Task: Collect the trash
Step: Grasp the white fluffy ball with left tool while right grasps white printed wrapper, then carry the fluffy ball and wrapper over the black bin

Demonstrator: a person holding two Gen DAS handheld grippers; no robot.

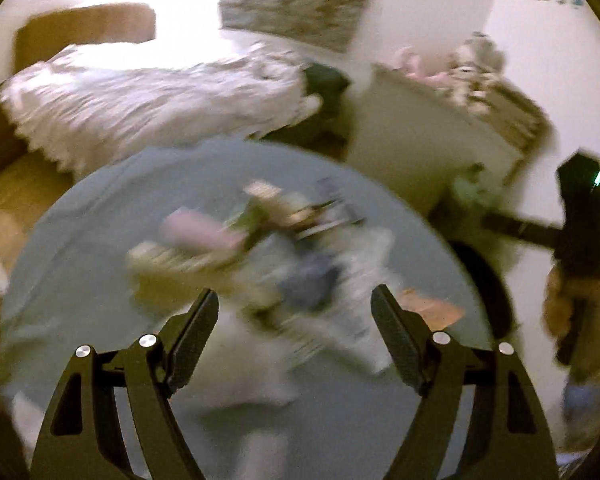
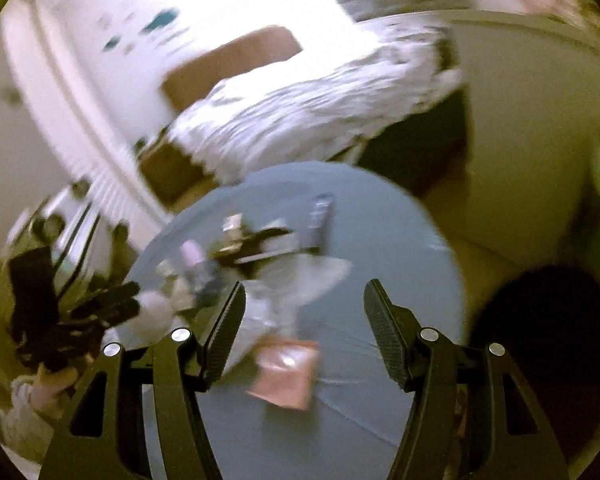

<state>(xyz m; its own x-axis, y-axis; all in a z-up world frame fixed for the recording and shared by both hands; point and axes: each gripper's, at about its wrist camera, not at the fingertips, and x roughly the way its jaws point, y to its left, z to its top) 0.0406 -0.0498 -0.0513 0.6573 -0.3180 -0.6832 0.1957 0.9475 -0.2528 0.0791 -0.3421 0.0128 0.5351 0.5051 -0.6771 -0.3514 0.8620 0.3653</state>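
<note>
Left wrist view: the left gripper (image 1: 294, 334) is held spread and empty above a round blue table (image 1: 80, 248), evidently poised to choose among the trash (image 1: 256, 248) heaped at its middle; blur prevents a count. One pink packet (image 2: 286, 376) is seen apart below the right gripper (image 2: 304, 326), likewise spread and empty
</note>
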